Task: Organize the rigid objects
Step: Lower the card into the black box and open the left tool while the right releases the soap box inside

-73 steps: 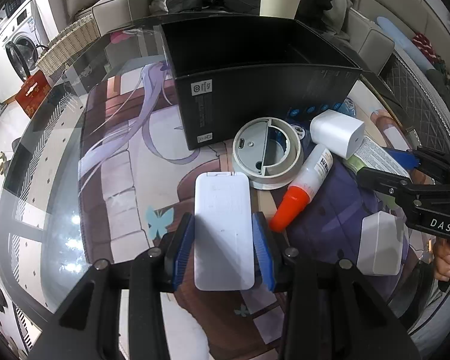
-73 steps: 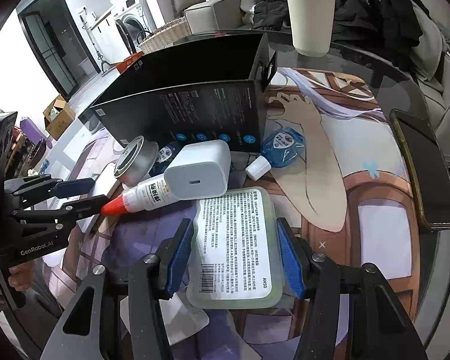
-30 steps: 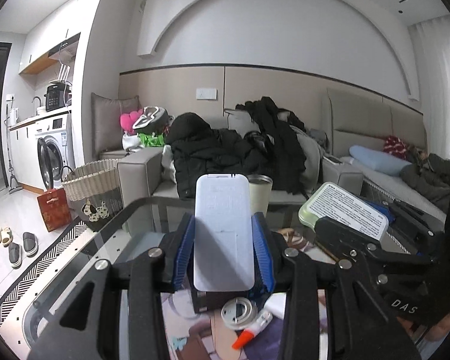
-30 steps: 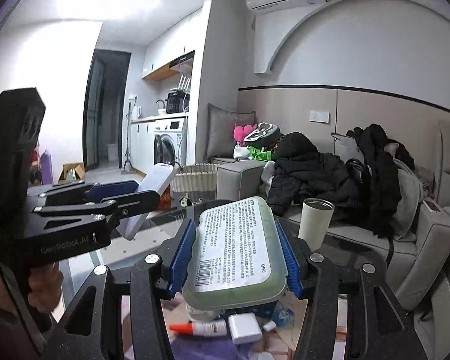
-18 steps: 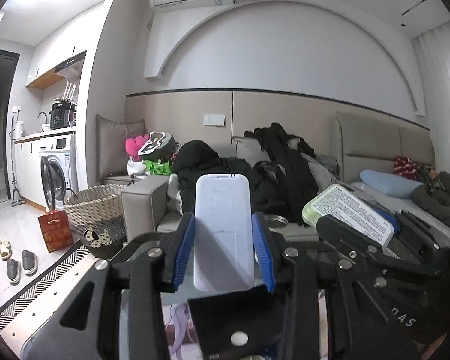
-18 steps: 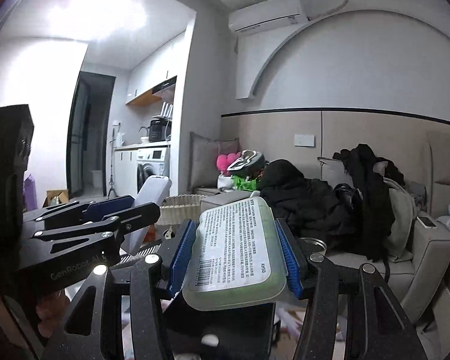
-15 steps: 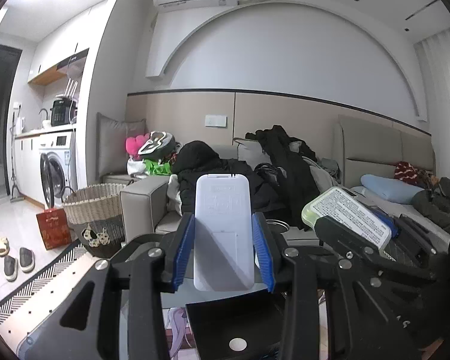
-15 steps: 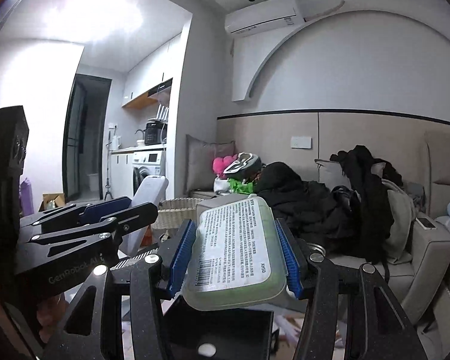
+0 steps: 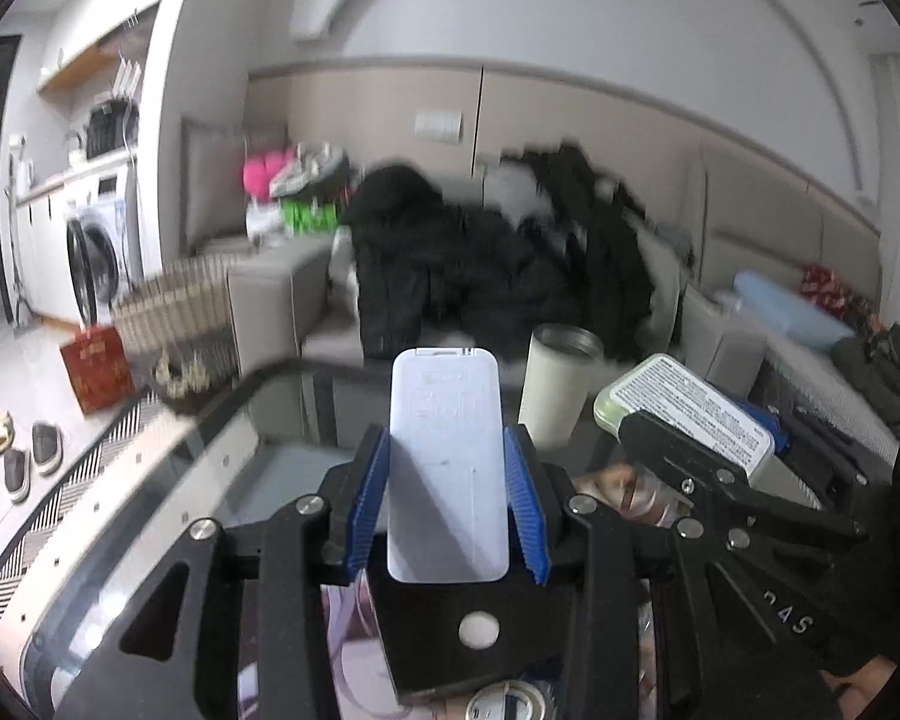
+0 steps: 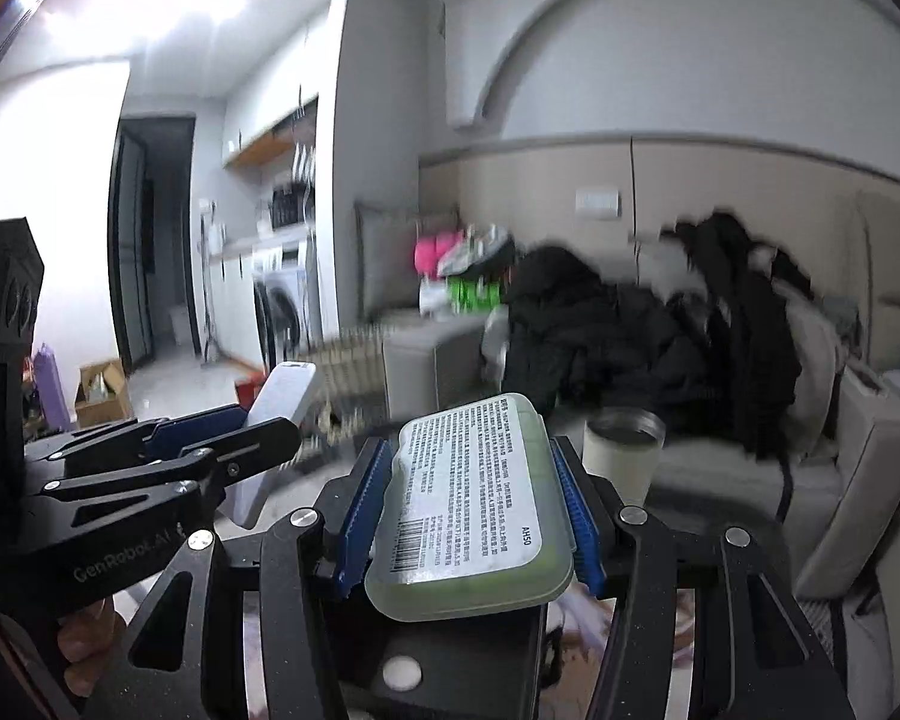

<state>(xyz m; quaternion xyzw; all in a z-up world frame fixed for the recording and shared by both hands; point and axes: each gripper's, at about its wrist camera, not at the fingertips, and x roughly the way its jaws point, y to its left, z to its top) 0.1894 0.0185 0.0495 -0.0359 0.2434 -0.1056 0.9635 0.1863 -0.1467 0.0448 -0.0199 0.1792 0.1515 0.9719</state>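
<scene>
My left gripper (image 9: pixel 445 468) is shut on a flat white rectangular case (image 9: pixel 444 474) and holds it up above the open black box (image 9: pixel 468 636). My right gripper (image 10: pixel 471 510) is shut on a pale green case with a printed label (image 10: pixel 471 510), also held above the black box (image 10: pixel 450 660). In the left wrist view the right gripper with the green case (image 9: pixel 684 414) is just to the right. In the right wrist view the left gripper with the white case (image 10: pixel 276 420) is to the left. A round white disc (image 9: pixel 479 630) lies in the box.
A cream tumbler (image 9: pixel 561 384) stands on the glass table (image 9: pixel 168 480) behind the box. A sofa piled with dark coats (image 9: pixel 498 276) is beyond. A grey round object (image 9: pixel 504 705) lies at the box's near side.
Both grippers lifted their cases off the table and now hold them above the black box. In the last half second the views tilted down a little; the tumbler and table edge came into sight.
</scene>
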